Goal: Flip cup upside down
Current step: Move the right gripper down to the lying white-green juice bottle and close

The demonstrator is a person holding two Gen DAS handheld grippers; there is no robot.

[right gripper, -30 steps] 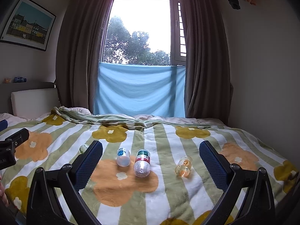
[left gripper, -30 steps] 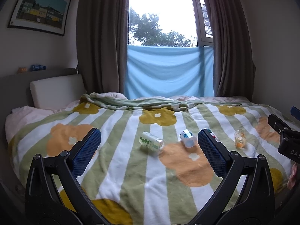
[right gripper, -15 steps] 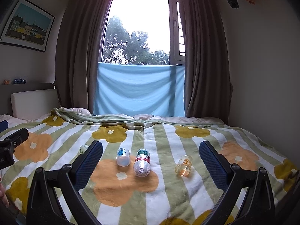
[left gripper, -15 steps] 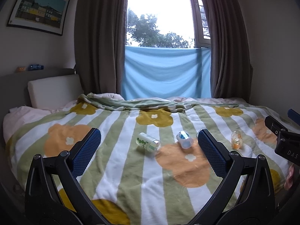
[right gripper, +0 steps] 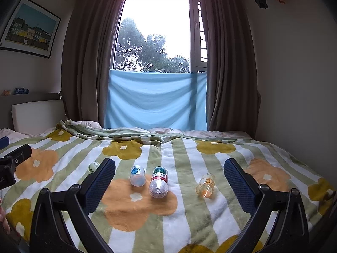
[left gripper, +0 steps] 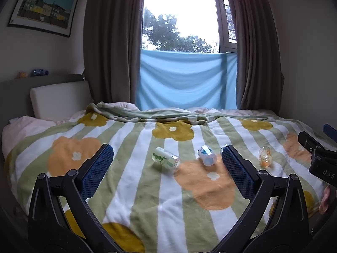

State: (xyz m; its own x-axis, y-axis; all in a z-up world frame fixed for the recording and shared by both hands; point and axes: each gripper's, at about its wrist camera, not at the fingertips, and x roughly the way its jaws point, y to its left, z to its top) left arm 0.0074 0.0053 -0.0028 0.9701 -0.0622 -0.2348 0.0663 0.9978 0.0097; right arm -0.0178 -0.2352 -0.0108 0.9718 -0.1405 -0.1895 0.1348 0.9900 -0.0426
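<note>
Several small clear cups lie on their sides on the striped flower blanket (left gripper: 130,181). The green-dotted cup (left gripper: 165,160) and the blue-label cup (left gripper: 207,158) lie between my left gripper's fingers in its view; the orange cup (left gripper: 265,156) lies further right. The right wrist view shows the blue-label cup (right gripper: 138,175), a red-and-green-label cup (right gripper: 159,182), the orange cup (right gripper: 206,185) and the green-dotted cup (right gripper: 93,166). My left gripper (left gripper: 166,162) and right gripper (right gripper: 169,175) are both open, empty and short of the cups.
The bed (right gripper: 210,147) fills the view, with a headboard cushion (left gripper: 59,99) at the left, a window with curtains (left gripper: 113,42) and a blue cloth (left gripper: 185,80) behind. A wall (right gripper: 294,84) bounds the right side. The right gripper's body (left gripper: 318,156) shows at the left view's edge.
The left gripper has shifted slightly, so the cups sit a little further left in its view. The right gripper has barely moved. Both stay open.
</note>
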